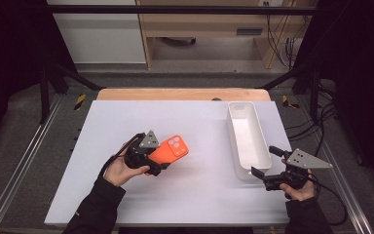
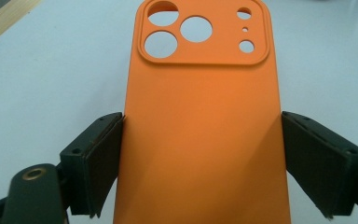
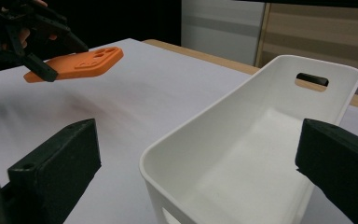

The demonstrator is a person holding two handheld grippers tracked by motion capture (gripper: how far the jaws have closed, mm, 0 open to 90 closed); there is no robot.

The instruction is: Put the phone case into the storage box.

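From above, the left claw (image 1: pixel 157 165) is clamped across the width of an orange phone case (image 1: pixel 169 153), whose end with the lens holes sticks out beyond the jaws, away from the person; the white table (image 1: pixel 175 122) lies beneath it; the right claw (image 1: pixel 259 176) sits just at the near end of a long white tub (image 1: pixel 246 139), well apart from the left one.

Along the left claw (image 2: pixel 200 163), the phone case (image 2: pixel 200 130) fills the gap, a pad pressing on each long edge; the lens holes lie ahead of the jaws.

Along the right claw (image 3: pixel 196 168), the jaws stand wide, released, the tub's (image 3: pixel 261 140) near corner between them, apparently untouched, though the contact is hard to judge; far off to the left the phone case (image 3: pixel 74 63) hangs clear above the table, gripped by the left claw (image 3: pixel 37 60).
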